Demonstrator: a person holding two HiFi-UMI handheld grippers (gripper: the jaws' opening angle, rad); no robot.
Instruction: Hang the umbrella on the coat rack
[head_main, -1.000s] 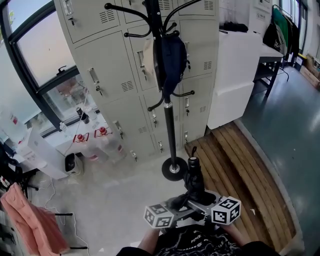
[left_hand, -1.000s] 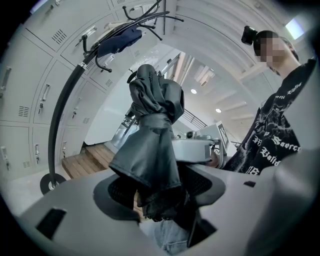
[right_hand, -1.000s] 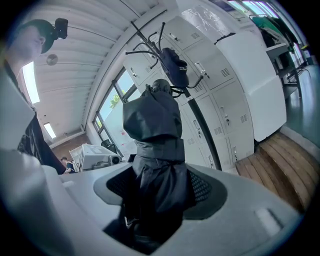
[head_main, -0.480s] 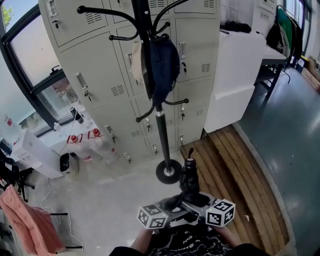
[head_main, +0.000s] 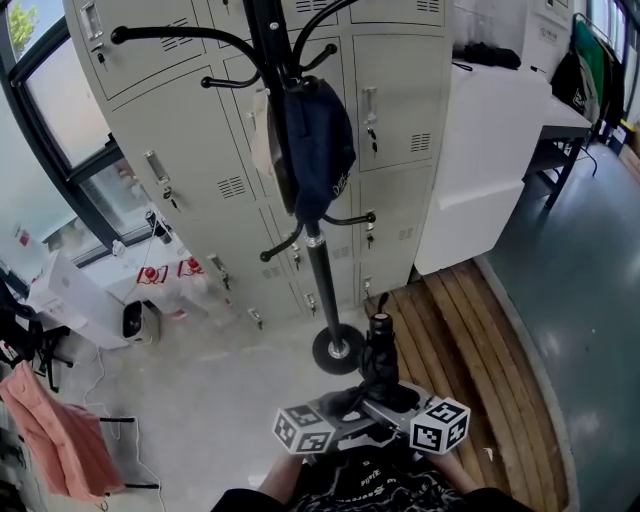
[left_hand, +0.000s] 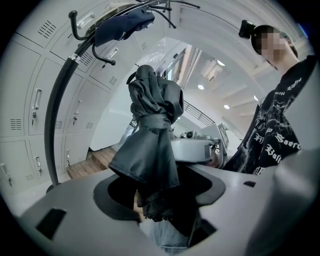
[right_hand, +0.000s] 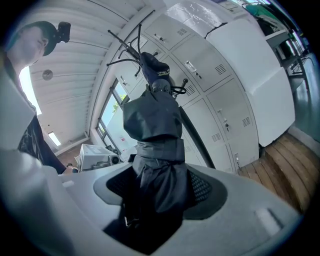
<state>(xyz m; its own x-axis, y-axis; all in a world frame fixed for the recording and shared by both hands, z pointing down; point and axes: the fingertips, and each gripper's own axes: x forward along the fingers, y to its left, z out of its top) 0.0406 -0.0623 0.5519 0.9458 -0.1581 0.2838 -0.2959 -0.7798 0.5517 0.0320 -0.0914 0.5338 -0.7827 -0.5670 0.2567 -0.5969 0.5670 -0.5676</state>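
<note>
The left gripper (left_hand: 160, 197) and the right gripper (right_hand: 155, 192) are both clamped on the folded grey umbrella (head_main: 381, 352), one from each side, low in the head view. The umbrella points toward 12 o'clock. The black coat rack (head_main: 318, 262) stands apart from it. The rack's round base sits near the umbrella's far end, at about 10 o'clock. A navy bag (head_main: 318, 150) hangs on the rack, in front of grey lockers (head_main: 190, 150). At 3 o'clock lies a wooden platform (head_main: 455, 335).
</note>
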